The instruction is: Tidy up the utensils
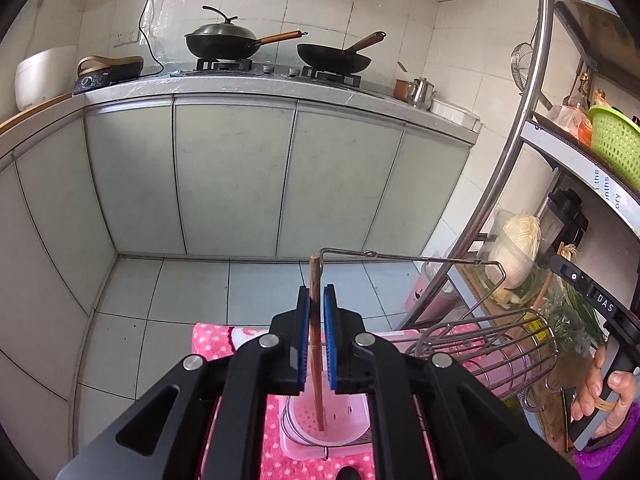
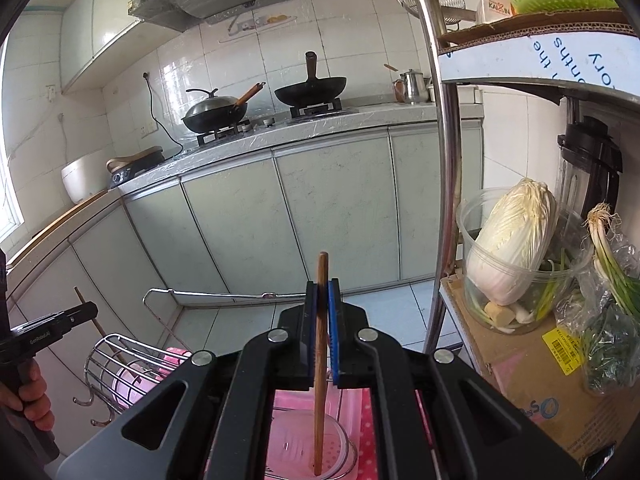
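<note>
A: Lowest in the left wrist view, the left claw (image 1: 316, 320) has its blue pads nearly together on a dark wooden chopstick (image 1: 317, 344). The stick hangs almost upright and its lower tip sits inside the pale pink cup (image 1: 352, 412) of the utensil holder, on the pink dotted cloth (image 1: 212, 338).

B: The right claw (image 2: 323, 320) looks the same: clamped narrow on a lighter chopstick (image 2: 320, 364), whose foot reaches into another pink perforated cup (image 2: 292, 450) at the bottom centre.

A: The likely trouble, then? If the pads part while a stick leans, it may tip against the cup's rim and fall out onto the cloth. A tip jammed in one of the drain slots could also lift the cup when the claw rises.

B: The wire basket (image 1: 492, 344) lies on its side at lower right of the left view, close by, with the holder's thin wire frame (image 1: 400, 257) running just behind the left stick's top. A sideways sweep could snag either one.

A: Pose: both claws tilt moderately downward. The hand (image 1: 600, 396) gripping the right tool's handle shows at the right edge.

B: Beyond lie the tiled floor, then the pale cabinet doors, and furthest up, two woks (image 1: 334, 58) on the stove bench.
</note>
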{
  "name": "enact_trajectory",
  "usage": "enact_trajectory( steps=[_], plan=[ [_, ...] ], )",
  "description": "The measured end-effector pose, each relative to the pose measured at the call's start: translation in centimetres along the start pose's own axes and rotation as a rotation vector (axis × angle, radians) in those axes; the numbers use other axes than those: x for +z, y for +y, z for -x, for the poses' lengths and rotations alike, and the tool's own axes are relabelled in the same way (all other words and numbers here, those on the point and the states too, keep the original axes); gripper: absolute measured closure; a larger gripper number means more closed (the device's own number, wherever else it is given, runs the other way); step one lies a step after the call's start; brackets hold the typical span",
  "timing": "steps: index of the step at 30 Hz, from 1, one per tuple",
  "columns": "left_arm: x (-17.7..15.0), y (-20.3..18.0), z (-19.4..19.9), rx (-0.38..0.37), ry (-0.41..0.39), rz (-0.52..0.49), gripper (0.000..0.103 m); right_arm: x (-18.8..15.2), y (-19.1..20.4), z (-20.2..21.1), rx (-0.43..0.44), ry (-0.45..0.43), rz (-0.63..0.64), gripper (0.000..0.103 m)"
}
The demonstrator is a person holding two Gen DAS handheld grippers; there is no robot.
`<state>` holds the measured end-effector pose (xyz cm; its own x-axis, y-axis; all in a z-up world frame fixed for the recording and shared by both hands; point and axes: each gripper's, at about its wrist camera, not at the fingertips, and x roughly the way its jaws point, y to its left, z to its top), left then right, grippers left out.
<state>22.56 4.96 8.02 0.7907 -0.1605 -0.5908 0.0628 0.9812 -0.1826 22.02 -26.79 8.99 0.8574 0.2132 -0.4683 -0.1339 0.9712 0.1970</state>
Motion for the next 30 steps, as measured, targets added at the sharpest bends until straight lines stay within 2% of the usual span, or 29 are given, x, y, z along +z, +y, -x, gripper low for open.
enact_trajectory(
  steps=[4, 6, 8, 10, 11, 23, 30],
  plan=[
    [0.1, 0.4, -0.4, 0.0, 0.018, 0.028, 0.091, -0.1, 0.1, -0.7, 0.006, 0.04, -0.001, 0.097],
    [0.1, 0.9, -0.4, -0.017, 0.022, 0.059, 0.076, -0.3, -0.1, -1.2, 0.006, 0.064, -0.009, 0.096],
    [0.2, 1.3, -0.2, -0.031, 0.013, 0.082, 0.07, -0.5, -0.4, -1.2, 0.011, 0.073, -0.018, 0.081],
    [0.3, 1.6, 0.1, -0.029, 0.004, 0.087, 0.067, -0.6, -0.6, -1.0, 0.016, 0.068, -0.026, 0.07],
    [0.3, 1.7, 0.3, -0.023, 0.001, 0.086, 0.065, -0.5, -0.6, -0.9, 0.015, 0.065, -0.026, 0.069],
    [-0.1, 2.8, 3.9, 0.014, -0.033, 0.099, 0.062, -0.5, -0.2, 3.4, -0.018, 0.018, 0.003, 0.068],
    [-2.7, 3.1, 7.2, 0.033, -0.032, 0.099, 0.062, -3.1, -0.1, 7.9, -0.042, -0.01, 0.011, 0.068]
  ],
)
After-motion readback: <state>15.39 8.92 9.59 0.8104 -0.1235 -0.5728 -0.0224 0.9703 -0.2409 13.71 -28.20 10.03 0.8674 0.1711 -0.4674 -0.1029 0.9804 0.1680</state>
